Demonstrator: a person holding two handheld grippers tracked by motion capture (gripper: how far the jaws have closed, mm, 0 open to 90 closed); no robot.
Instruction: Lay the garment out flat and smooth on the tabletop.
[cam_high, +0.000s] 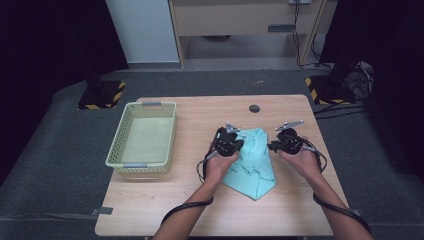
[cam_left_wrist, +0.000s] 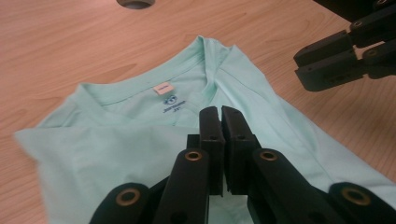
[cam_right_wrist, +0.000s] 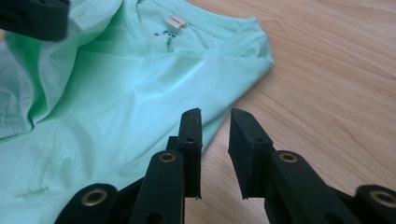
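Note:
A mint-green T-shirt (cam_high: 254, 162) lies partly folded on the wooden table (cam_high: 200, 117), its collar and neck label (cam_left_wrist: 163, 88) towards the far side. My left gripper (cam_high: 239, 145) hovers over the shirt's left part; its jaws (cam_left_wrist: 219, 113) are shut with nothing seen between them. At the shirt's right edge my right gripper (cam_high: 272, 146) stands open (cam_right_wrist: 215, 116), partly over the cloth (cam_right_wrist: 116, 93) and partly over bare wood. In the left gripper view the right gripper (cam_left_wrist: 327, 65) shows at the upper right; in the right gripper view the left gripper (cam_right_wrist: 37, 18) shows at the upper left.
A pale yellow-green plastic basket (cam_high: 150, 105) with nothing in it stands on the table's left part. A round cable hole (cam_high: 255, 108) sits near the far edge. Bare wood lies in front of the shirt and to its right.

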